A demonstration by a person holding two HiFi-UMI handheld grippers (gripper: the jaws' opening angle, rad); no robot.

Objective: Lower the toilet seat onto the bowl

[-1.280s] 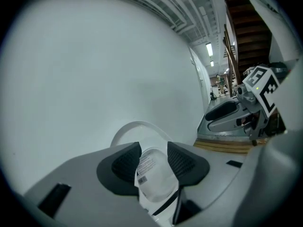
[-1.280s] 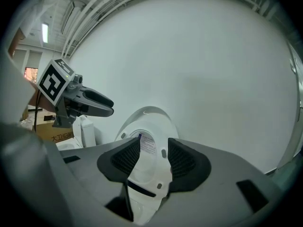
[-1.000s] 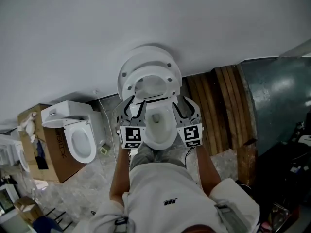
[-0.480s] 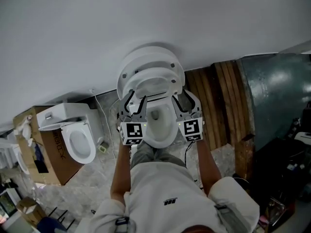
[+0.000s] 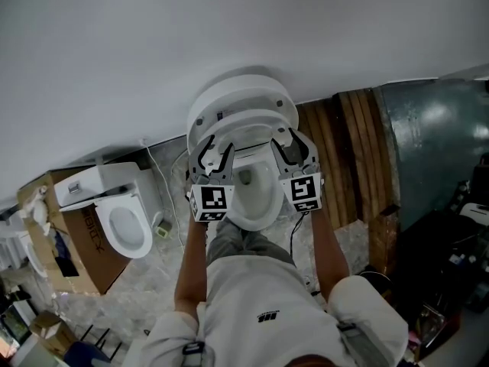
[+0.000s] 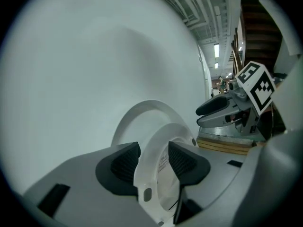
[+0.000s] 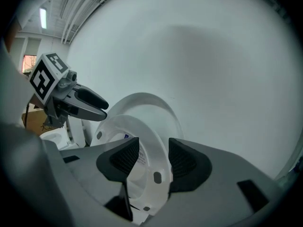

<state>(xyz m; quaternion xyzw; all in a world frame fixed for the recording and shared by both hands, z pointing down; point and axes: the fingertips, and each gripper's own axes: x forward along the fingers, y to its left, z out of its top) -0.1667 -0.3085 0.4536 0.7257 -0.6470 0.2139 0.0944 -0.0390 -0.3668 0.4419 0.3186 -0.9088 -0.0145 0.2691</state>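
White wall (image 5: 153, 52) backs the toilet (image 5: 252, 201), wooden planks (image 5: 336, 159) beside it.

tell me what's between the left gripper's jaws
The toilet seat rim stands between the jaws of the left gripper; the left gripper view shows it.

Bowl (image 5: 252, 209) stands directly before the person, backed against the wall (image 5: 229, 21). Lid (image 5: 233, 90) is raised behind the bowl, at the wall. Seat (image 5: 244, 122) is tilted between lid and bowl, resting on neither. Left gripper (image 5: 215, 153) is at the seat's left rim, right gripper (image 5: 289, 145) at its right rim. Each rim lies between that gripper's jaws, touching the pads. A second toilet (image 5: 122, 220) stands well apart to the left, just beside a box (image 5: 72, 239). Planks (image 5: 336, 159) lie near the bowl's right.
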